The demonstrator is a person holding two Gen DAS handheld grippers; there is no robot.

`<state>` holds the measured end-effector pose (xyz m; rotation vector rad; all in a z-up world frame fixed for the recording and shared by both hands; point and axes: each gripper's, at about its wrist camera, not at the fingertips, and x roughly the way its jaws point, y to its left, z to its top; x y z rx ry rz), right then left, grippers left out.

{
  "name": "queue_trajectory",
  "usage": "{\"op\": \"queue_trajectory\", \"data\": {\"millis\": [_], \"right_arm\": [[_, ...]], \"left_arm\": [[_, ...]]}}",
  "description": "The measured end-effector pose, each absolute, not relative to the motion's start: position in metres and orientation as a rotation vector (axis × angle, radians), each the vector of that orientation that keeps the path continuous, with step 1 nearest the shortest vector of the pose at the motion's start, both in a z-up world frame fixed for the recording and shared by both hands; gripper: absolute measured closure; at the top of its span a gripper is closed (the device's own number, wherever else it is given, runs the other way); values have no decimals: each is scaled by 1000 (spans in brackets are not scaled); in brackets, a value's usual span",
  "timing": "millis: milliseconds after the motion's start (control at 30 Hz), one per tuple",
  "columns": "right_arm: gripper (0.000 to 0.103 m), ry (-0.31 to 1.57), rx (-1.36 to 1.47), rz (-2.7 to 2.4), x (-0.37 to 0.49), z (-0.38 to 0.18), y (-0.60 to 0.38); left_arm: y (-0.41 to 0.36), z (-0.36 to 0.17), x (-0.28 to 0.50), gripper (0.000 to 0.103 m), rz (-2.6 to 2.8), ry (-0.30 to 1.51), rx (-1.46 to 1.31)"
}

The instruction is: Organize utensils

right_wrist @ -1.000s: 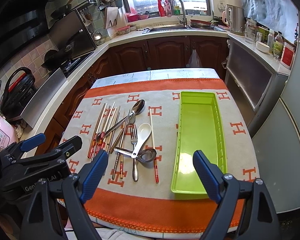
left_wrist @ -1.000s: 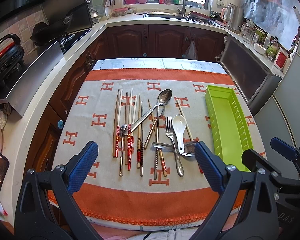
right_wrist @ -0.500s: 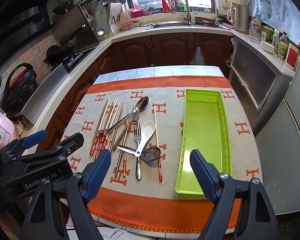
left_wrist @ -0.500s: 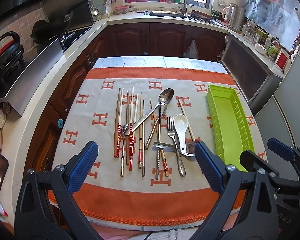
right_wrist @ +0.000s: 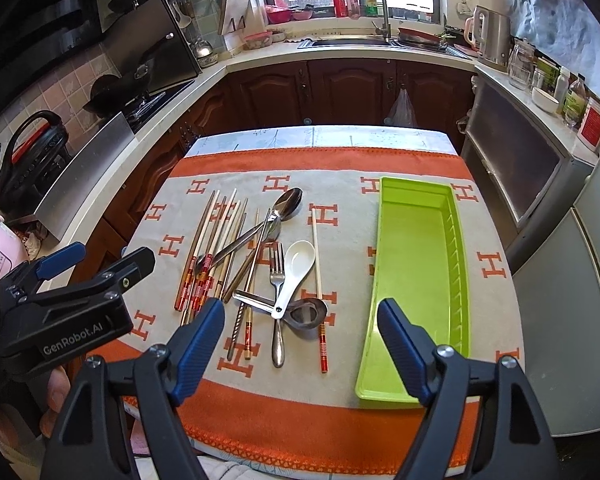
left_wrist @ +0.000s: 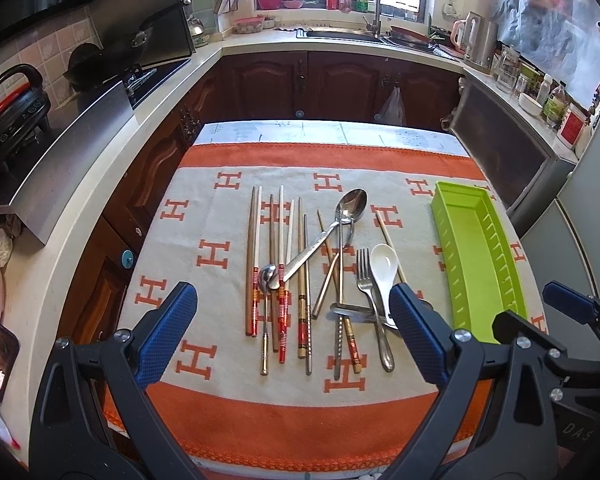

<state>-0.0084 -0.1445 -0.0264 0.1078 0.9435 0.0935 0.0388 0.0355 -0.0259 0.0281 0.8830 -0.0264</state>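
Above the utensils (right_wrist: 260,264), right gripper (right_wrist: 300,344) jaws narrower than before, nothing between.

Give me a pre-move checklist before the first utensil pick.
1. Left gripper jaws open, nothing between them: ok.
2. Right gripper jaws open, just narrowed slightly, nothing held: ok.
3. Green tray holds nothing, ready for utensils: ok.
4. Utensils separated for a clean pick: not ok; white spoon lies over the fork, chopsticks overlap.
5. Single chopstick lies apart beside the tray: ok.
6. Cloth flat: ok.
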Motion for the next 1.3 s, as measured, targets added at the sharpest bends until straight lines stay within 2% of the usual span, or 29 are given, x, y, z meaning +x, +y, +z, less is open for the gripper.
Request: {"op": "queue_trajectory", "data": {"millis": [167, 600, 733, 833, 1033, 1167, 1300], "right_arm": [[26, 971, 98, 101, 5, -33, -140], [46, 1150, 168, 195, 83, -89, -134], [57, 1218, 242, 258, 114, -109, -128], [63, 1261, 282, 305, 131, -122, -119], [74, 1356, 316, 338, 156, -153, -94], [76, 1391, 322, 319, 167, -169, -89], [97, 1412, 332, 311, 173, -181, -84]], "left_arm": [[46, -35, 53, 7, -15, 890, 44], [105, -104, 122, 8, -39, 1078, -52], [125, -133, 147, 27, -48, 1146, -108], [137, -152, 163, 33, -49, 1191, -147], [146, -174, 179, 40, -60, 1230, -183], [143, -181, 183, 45, -80, 1246, -194], [144, -186, 187, 48, -77, 1270, -212]]}}
